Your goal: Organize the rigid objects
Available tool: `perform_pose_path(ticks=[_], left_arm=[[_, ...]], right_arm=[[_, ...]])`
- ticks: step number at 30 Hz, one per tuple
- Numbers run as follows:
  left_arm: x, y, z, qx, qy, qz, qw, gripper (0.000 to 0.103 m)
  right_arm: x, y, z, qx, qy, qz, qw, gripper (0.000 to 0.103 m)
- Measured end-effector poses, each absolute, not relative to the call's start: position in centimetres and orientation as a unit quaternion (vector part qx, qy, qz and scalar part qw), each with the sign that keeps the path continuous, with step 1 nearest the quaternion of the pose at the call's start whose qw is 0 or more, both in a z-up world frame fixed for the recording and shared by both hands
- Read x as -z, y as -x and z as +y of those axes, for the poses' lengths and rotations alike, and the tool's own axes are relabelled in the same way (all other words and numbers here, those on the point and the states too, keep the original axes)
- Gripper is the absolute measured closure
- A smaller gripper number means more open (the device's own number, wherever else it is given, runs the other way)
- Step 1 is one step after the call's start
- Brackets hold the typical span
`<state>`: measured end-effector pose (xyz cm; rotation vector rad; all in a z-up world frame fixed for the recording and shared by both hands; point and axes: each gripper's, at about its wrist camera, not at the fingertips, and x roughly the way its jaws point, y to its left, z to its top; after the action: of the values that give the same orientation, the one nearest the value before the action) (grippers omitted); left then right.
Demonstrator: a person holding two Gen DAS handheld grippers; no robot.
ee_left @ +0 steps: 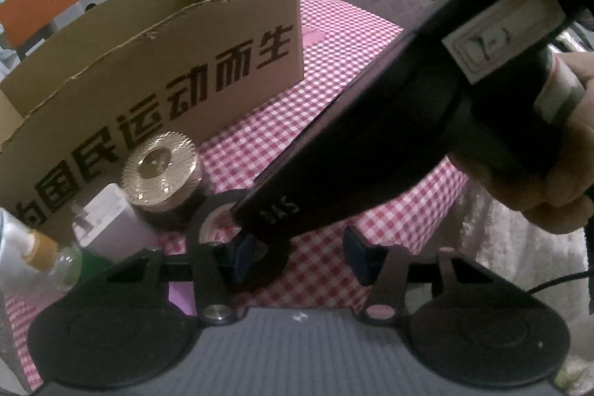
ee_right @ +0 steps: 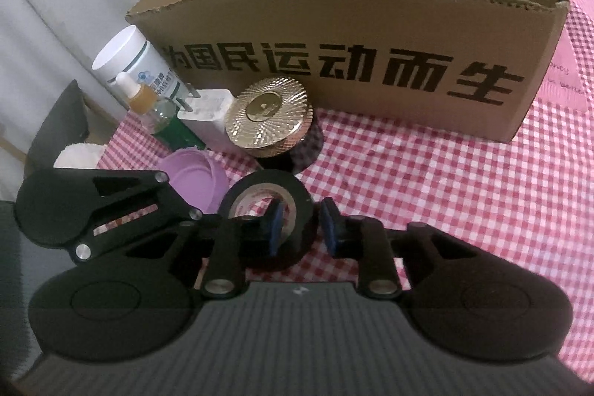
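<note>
A black tape roll (ee_right: pixel 267 206) lies on the pink checked cloth. My right gripper (ee_right: pixel 300 229) straddles its right wall, one blue pad inside the hole and one outside; the jaws stand apart, not clamped. In the left wrist view the roll (ee_left: pixel 208 221) shows partly behind the right gripper's black body (ee_left: pixel 371 143), which crosses the frame. My left gripper (ee_left: pixel 297 257) is open and empty just behind the roll. A gold-lidded black jar (ee_right: pixel 271 121) and a white charger (ee_right: pixel 208 117) stand by the cardboard box (ee_right: pixel 371 69).
A white bottle (ee_right: pixel 133 62), a dropper bottle (ee_right: pixel 143 97), a green-based clear bottle (ee_right: pixel 167 121) and a purple lid (ee_right: pixel 196 180) cluster left of the jar. The box (ee_left: pixel 156 69) stands open at the back. An orange chair (ee_left: pixel 52 2) is beyond the table.
</note>
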<state>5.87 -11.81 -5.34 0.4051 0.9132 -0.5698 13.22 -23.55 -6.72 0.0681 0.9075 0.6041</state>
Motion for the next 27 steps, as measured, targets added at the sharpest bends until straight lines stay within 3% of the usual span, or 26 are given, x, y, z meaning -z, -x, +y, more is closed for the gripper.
perform_pose_path(ticks=[11,18,27], left_arm=[[5.8,-6.9,-14.8,0.317,-0.186,0.413,0.833,0.047],[6.3,-6.4,-14.8,0.335,-0.187,0.398,0.833,0.022],[6.0,-5.0,-14.5,0.341,-0.192,0.388,0.834,0.022]], right_arm=[[7.5,-12.5,-28.3,-0.242,-0.059,0.421,0.872,0.085],[8.3,-11.9,-30.6,-0.234,-0.108,0.409,0.875,0.084],[8.6,-12.0,-31.8,-0.251,-0.147,0.404,0.867,0.078]])
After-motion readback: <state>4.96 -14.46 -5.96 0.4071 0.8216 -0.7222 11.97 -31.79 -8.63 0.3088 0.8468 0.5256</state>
